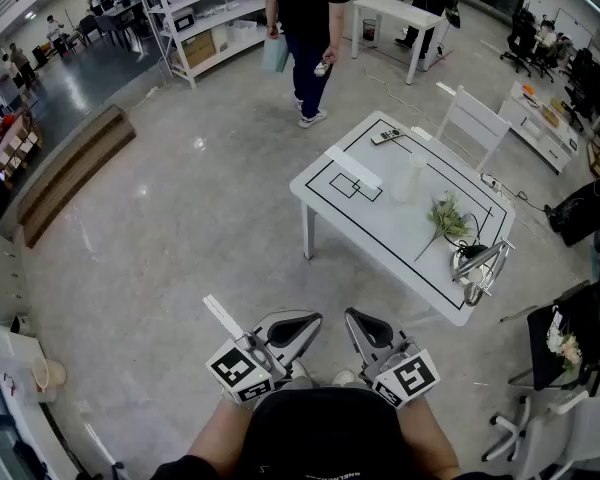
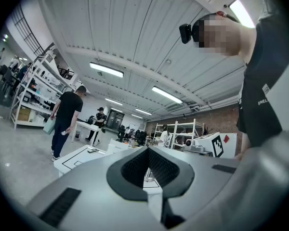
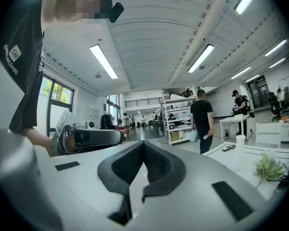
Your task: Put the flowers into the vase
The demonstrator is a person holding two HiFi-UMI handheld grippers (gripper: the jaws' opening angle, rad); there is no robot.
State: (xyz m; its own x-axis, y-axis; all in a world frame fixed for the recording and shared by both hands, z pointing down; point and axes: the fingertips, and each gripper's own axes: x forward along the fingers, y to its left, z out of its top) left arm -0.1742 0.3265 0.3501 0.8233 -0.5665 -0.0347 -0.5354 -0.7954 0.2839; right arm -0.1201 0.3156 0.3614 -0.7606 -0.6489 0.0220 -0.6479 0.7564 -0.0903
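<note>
table (image 1: 380, 230): white, black tape lines across the top, out on the grey floor
remote (image 1: 385, 136): lying by the table's far corner
metal thing (image 1: 477, 266): shiny, on the table's near right end, honestly can't tell what it is
chair (image 1: 473, 120): white, just beside the table's far side
person (image 1: 305, 28): all in black, beyond the table, pale bag (image 1: 275, 53) in one hand
shelves (image 1: 205, 18): white racks with boxes, back left
platform (image 1: 70, 173): low wooden step, off left, well apart from the table
</note>
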